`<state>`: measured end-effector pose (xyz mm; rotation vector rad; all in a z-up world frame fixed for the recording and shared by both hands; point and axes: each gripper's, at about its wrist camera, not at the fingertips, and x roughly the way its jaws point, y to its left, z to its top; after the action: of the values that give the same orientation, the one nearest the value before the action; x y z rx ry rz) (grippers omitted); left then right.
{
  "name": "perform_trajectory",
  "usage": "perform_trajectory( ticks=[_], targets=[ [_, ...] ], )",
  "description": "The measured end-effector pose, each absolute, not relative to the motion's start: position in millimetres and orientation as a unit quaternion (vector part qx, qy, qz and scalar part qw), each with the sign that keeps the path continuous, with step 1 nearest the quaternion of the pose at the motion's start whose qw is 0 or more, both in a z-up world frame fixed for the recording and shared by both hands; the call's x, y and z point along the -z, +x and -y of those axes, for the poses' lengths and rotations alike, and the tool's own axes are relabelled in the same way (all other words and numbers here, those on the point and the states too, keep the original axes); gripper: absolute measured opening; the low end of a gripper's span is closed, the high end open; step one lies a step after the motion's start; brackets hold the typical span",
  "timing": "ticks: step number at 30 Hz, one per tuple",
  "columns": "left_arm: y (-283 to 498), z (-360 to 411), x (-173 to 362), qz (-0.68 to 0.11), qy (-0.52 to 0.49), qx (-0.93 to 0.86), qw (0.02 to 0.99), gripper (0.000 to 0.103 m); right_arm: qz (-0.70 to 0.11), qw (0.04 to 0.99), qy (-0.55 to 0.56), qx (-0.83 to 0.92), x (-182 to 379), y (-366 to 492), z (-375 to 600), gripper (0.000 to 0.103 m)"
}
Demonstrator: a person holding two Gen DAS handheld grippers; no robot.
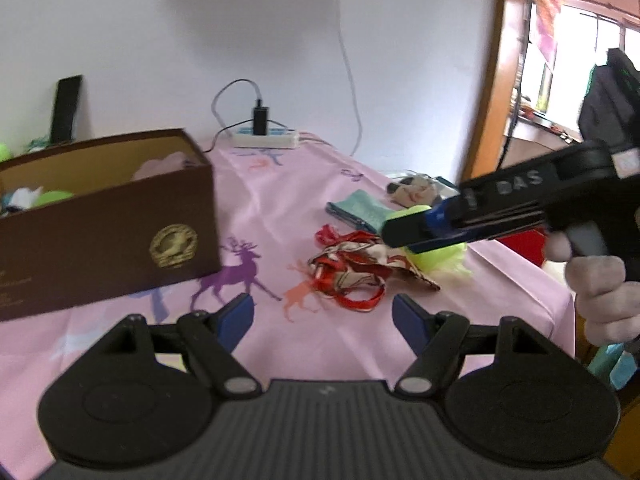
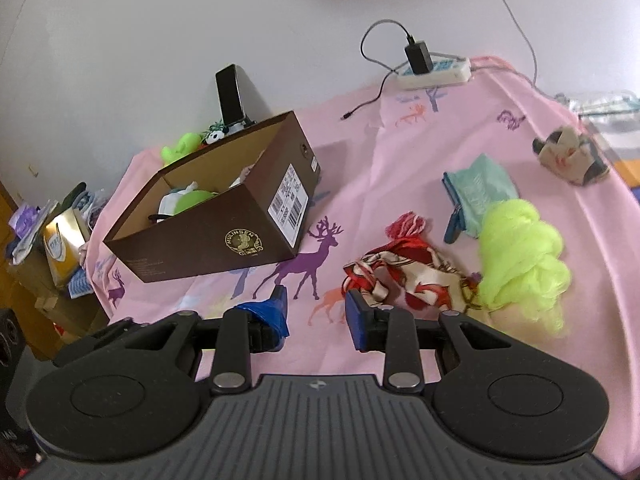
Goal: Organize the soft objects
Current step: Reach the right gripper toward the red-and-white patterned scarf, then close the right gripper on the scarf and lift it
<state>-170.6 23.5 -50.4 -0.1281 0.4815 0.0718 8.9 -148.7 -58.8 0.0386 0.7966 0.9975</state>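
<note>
Pink tablecloth (image 2: 400,184); brown box (image 2: 208,240); both claws gape empty.

Setting: room in a home. Table under a pink tablecloth (image 2: 400,168) printed with deer, pushed against a white wall (image 2: 160,20). Power strip (image 2: 436,72) with charger at the back edge. Wooden door frame (image 1: 492,80) leads towards a bright window (image 1: 576,60).

One brown box (image 2: 224,232), one power strip (image 2: 434,72), two grippers, four loose soft items
</note>
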Motion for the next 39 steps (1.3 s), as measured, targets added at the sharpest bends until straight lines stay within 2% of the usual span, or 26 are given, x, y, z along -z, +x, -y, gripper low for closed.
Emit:
perform_trajectory(
  ticks=[13,14,15,17,20,23,24,31,39],
  targets=[
    [-67.5,-40.6,89.8,-0.310,-0.063,-0.015,0.948,0.075,-0.431,0.777,0.052,-0.456,103.0,71.3,118.6,0.014],
    [-62.4,-42.1,92.0,-0.308,-0.066,-0.013,0.949,0.072,-0.433,0.774,0.051,-0.459,104.9,74.3,116.6,0.014],
    [-58.5,-43.5,93.9,-0.309,-0.070,-0.011,0.948,0.062,-0.434,0.773,0.049,-0.460,106.1,76.4,115.1,0.014],
    [-50.4,-45.6,99.3,-0.319,-0.079,0.003,0.945,0.053,-0.439,0.773,0.046,-0.455,108.7,80.8,112.6,0.014],
    [-47.4,-42.2,100.6,-0.310,-0.071,0.006,0.948,0.042,-0.439,0.774,0.044,-0.455,111.5,84.1,110.4,0.014],
    [-50.7,-45.2,102.0,-0.303,-0.085,0.012,0.949,0.022,-0.441,0.768,0.037,-0.464,116.0,87.0,105.3,0.013],
    [-51.8,-47.2,101.9,-0.298,-0.093,0.016,0.950,0.018,-0.441,0.766,0.031,-0.467,117.6,87.9,102.9,0.011],
    [-70.8,-37.8,94.1,-0.241,-0.070,0.017,0.968,0.013,-0.419,0.770,0.041,-0.480,104.2,78.7,108.7,0.002],
    [-122.2,-29.8,42.1,-0.162,-0.032,-0.003,0.986,0.013,-0.344,0.773,0.027,-0.532,46.1,37.3,112.8,0.001]
  ],
)
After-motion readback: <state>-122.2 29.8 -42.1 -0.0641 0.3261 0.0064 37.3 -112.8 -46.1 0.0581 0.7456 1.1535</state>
